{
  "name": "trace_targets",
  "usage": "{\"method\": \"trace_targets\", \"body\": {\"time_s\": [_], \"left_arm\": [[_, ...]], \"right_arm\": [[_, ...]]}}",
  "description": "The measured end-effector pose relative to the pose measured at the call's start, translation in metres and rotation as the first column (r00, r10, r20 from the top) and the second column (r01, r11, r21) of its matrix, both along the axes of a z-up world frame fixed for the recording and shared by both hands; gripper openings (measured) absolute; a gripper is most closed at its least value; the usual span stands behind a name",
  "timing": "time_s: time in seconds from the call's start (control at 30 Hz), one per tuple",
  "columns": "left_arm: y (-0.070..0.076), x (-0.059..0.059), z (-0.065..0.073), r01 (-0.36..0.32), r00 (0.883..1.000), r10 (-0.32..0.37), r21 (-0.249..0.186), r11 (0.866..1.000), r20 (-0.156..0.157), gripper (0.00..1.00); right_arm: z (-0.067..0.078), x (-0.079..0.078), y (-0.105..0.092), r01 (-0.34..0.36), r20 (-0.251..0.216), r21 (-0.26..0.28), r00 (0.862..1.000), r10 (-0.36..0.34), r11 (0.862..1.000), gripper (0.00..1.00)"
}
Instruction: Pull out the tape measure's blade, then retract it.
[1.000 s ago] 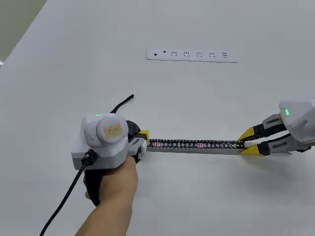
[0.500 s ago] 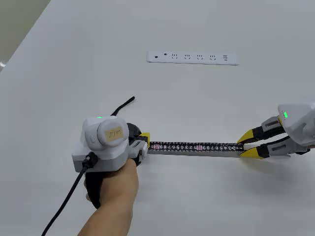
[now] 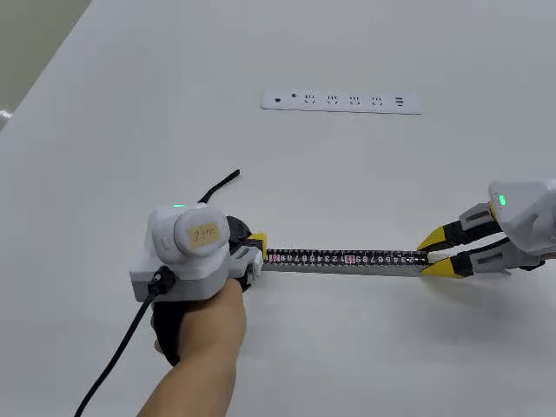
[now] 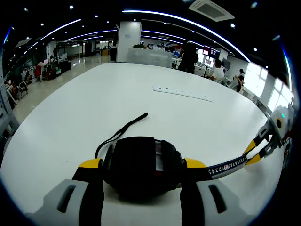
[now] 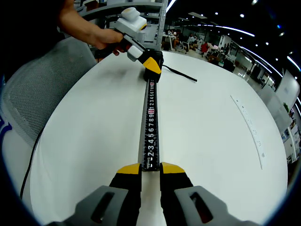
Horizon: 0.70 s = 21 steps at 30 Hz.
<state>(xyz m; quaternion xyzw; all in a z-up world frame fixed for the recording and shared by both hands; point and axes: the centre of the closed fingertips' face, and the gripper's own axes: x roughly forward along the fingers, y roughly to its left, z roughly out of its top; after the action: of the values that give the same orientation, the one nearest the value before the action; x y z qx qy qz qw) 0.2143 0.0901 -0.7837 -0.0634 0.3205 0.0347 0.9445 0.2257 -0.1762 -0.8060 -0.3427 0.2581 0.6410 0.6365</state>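
Tape measure (image 4: 141,165) sits on the white tabletop (image 3: 347,174), well in from its left edge, clamped between the left tongs (image 3: 252,252). Its blade (image 3: 343,259) stretches rightward to the right tongs (image 3: 432,254), which are closed on its tip. Beyond, toward the far edge, lies a power strip (image 3: 340,101).

The blade (image 3: 343,259) stretches as a low bar across the near counter (image 3: 130,104); beyond it bare surface runs wide to the power strip (image 3: 340,101).
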Motion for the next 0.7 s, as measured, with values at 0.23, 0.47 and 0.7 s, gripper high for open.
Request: {"method": "trace_targets", "body": {"time_s": [0.23,0.47,0.7], "left_arm": [[0.0002,0.0001,0.0003,-0.004,1.0,0.004,-0.001,1.0,0.001,0.62],[0.0003,0.0006,-0.0009,-0.005,1.0,0.005,-0.003,1.0,-0.002,0.62],[0.0004,0.0005,-0.0005,-0.008,1.0,0.008,-0.004,1.0,-0.004,0.62]], "right_arm": [[0.0034,-0.0018,0.0047,0.002,-0.002,0.008,1.0,-0.002,1.0,0.14],[0.0032,-0.0015,0.007,0.0,-0.002,0.011,1.0,0.0,1.0,0.14],[0.0032,-0.0019,0.0089,0.0,-0.004,0.014,1.0,0.001,1.0,0.14]]}}
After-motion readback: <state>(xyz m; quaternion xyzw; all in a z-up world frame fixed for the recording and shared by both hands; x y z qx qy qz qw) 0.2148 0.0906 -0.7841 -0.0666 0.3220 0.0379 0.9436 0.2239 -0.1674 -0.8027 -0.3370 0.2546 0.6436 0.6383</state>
